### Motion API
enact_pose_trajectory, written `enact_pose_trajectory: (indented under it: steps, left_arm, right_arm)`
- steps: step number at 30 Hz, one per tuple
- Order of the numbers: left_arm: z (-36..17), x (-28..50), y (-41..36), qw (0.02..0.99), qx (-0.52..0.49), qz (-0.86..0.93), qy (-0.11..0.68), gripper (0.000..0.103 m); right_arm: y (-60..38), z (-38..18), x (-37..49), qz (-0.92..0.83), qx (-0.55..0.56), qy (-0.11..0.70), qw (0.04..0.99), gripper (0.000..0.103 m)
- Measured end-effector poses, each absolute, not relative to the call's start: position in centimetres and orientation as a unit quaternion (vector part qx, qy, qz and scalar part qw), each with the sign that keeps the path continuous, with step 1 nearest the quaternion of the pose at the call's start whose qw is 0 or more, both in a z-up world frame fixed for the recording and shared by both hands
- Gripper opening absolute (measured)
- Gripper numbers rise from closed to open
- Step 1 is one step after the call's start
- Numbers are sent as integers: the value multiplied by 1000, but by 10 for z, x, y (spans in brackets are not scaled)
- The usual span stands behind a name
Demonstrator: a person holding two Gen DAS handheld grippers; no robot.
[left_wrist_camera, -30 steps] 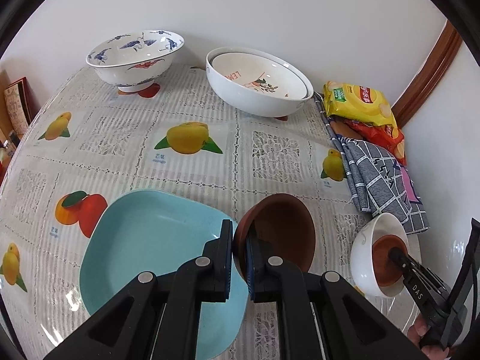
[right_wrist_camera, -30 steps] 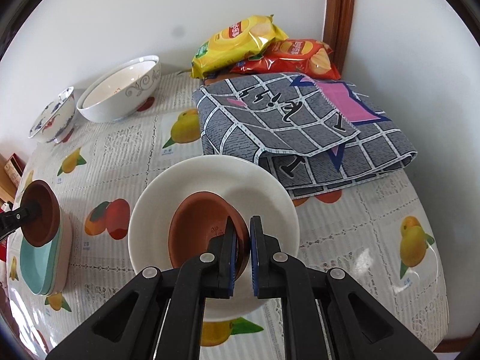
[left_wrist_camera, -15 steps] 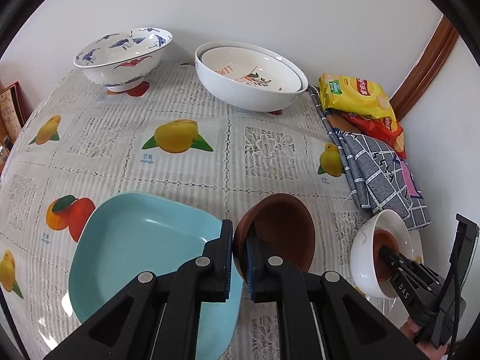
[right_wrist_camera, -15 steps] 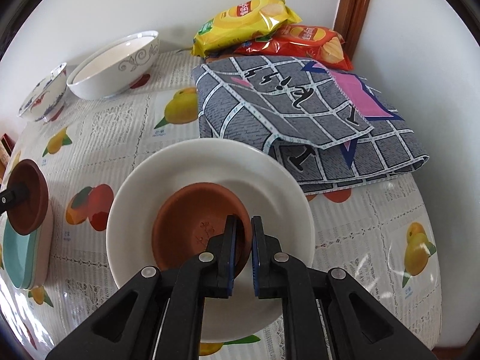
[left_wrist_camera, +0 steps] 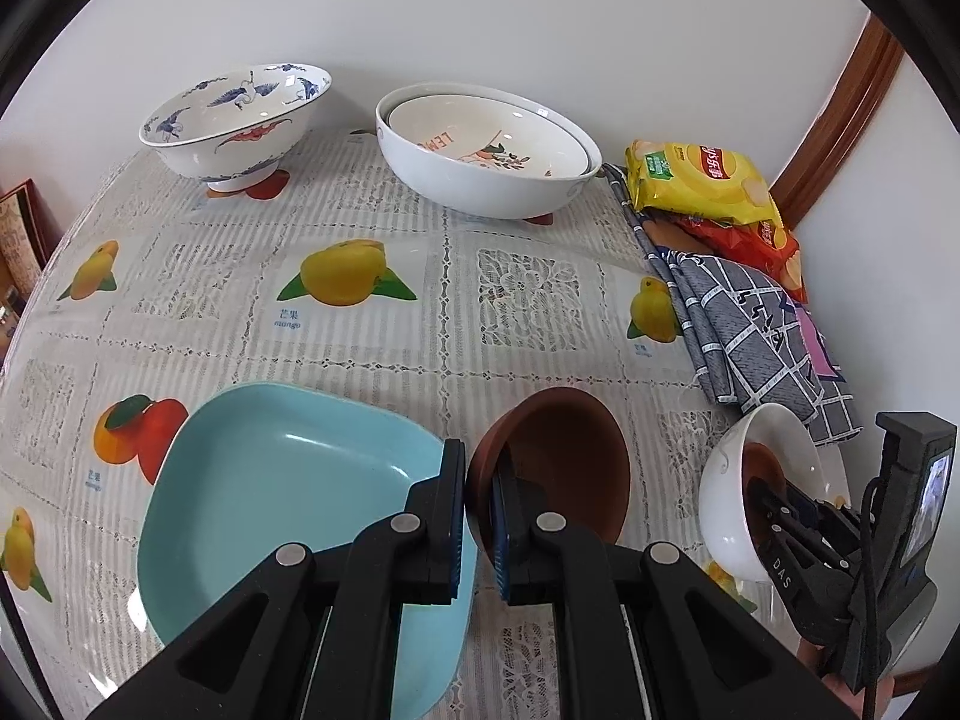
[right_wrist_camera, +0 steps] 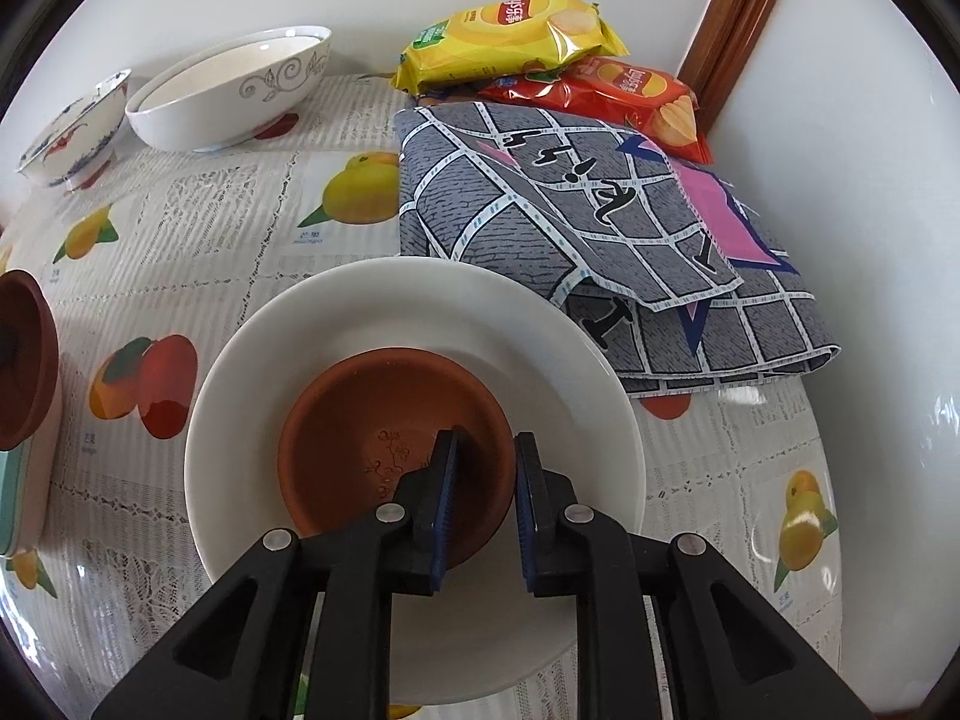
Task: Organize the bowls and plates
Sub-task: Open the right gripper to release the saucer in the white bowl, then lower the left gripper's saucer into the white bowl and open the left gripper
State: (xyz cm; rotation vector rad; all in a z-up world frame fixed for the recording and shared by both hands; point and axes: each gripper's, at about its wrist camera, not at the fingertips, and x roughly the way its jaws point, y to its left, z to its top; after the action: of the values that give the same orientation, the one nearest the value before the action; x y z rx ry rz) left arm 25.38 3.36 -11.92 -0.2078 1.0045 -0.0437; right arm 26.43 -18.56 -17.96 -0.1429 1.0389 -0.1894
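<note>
My left gripper point(left_wrist_camera: 478, 516) is shut on the rim of a brown bowl point(left_wrist_camera: 564, 462), held beside and just right of a light blue square plate point(left_wrist_camera: 282, 498). My right gripper point(right_wrist_camera: 485, 504) is open, its jaws straddling the near rim of a second brown bowl point(right_wrist_camera: 390, 444) that rests inside a white plate point(right_wrist_camera: 414, 324). In the left wrist view that white plate point(left_wrist_camera: 723, 480) and the right gripper point(left_wrist_camera: 780, 516) show at the lower right. In the right wrist view the held brown bowl point(right_wrist_camera: 24, 360) shows at the left edge.
A blue-patterned bowl point(left_wrist_camera: 234, 114) and two nested white bowls point(left_wrist_camera: 486, 150) stand at the back by the wall. Yellow and red chip bags point(right_wrist_camera: 516, 30) and a folded grey checked cloth point(right_wrist_camera: 600, 228) lie at the right. The fruit-print tablecloth point(left_wrist_camera: 360, 300) covers the table.
My right gripper has opened and let go of the brown bowl, which now rests in the white plate. The left gripper still holds its bowl and has shifted slightly.
</note>
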Motion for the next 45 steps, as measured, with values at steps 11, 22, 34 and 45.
enact_pose_trajectory:
  steps: [11, 22, 34, 45]
  left_arm:
    - [-102, 236, 14, 875, -92, -38, 473, 8]
    - [-82, 210, -35, 879, -87, -79, 463, 8]
    - [-81, 201, -77, 877, -75, -106, 462, 8]
    - [-104, 227, -107, 868, -63, -116, 478, 8]
  right_arm:
    - [-191, -154, 239, -70, -46, 469, 879, 26]
    - [-227, -103, 181, -80, -2, 422, 903, 34]
    - [-278, -89, 128, -121, 32, 400, 908, 37]
    - [-307, -113, 116, -136, 75, 416, 896, 39]
